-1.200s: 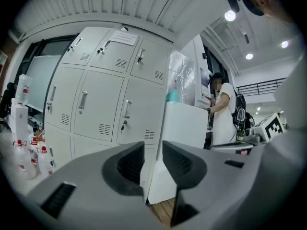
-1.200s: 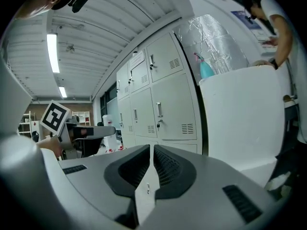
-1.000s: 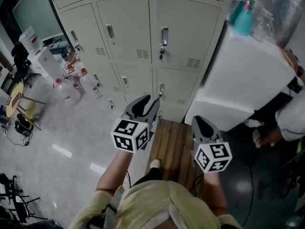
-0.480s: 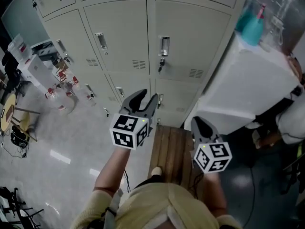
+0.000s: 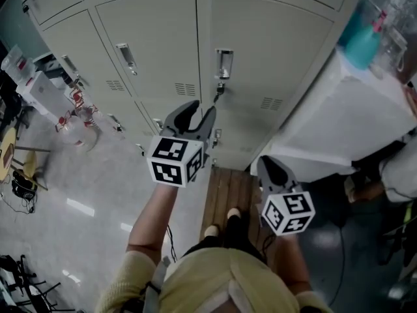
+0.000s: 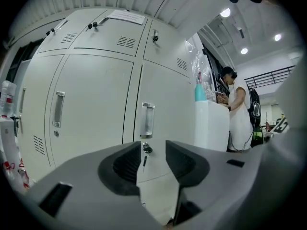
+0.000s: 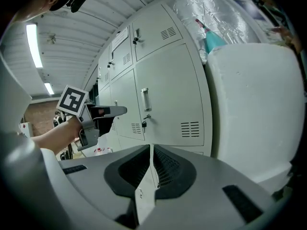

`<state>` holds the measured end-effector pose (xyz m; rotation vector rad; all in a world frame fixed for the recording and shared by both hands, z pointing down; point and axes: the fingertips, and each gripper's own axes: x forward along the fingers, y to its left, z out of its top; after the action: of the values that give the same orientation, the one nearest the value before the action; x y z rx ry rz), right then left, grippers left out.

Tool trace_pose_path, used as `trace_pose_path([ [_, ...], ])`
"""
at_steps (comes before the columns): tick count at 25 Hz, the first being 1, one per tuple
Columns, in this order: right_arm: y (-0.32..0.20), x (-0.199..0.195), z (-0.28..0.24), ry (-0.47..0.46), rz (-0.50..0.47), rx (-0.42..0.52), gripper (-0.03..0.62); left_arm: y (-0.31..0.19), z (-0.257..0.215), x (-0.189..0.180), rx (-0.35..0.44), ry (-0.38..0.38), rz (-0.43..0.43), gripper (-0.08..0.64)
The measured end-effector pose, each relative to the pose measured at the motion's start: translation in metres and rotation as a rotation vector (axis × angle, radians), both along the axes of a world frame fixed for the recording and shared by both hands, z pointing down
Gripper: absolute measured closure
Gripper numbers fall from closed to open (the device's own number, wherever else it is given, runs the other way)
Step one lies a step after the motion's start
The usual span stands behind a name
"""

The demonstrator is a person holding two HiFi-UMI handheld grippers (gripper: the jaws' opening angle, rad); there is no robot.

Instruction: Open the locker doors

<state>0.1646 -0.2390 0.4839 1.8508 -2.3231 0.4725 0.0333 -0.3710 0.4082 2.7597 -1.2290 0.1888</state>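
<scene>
Two grippers in front of me. My right gripper (image 7: 151,150), the lower and nearer one, is clenched on nothing. My left gripper (image 5: 195,109), raised ahead of it, has its jaws opening and nothing gripped. Straight beyond its tips, apart from them, the closed locker door (image 5: 260,38) carries its handle (image 6: 147,120) and key (image 6: 145,149).

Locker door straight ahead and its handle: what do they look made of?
Locker door: looks like painted sheet metal in a matte cream finish, going by the punched vent slots and thin flat panel. Handle: seems to be bright metal, chromed or polished, since it catches the light.
</scene>
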Motion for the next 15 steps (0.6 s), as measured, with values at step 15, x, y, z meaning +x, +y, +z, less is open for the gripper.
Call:
trace_pose_path([
  [15, -0.095, 0.034, -0.011, -0.021, -0.128, 0.029, 0.586, -0.080, -0.021, 0.036, 0.023, -0.004, -0.123, 0.417],
])
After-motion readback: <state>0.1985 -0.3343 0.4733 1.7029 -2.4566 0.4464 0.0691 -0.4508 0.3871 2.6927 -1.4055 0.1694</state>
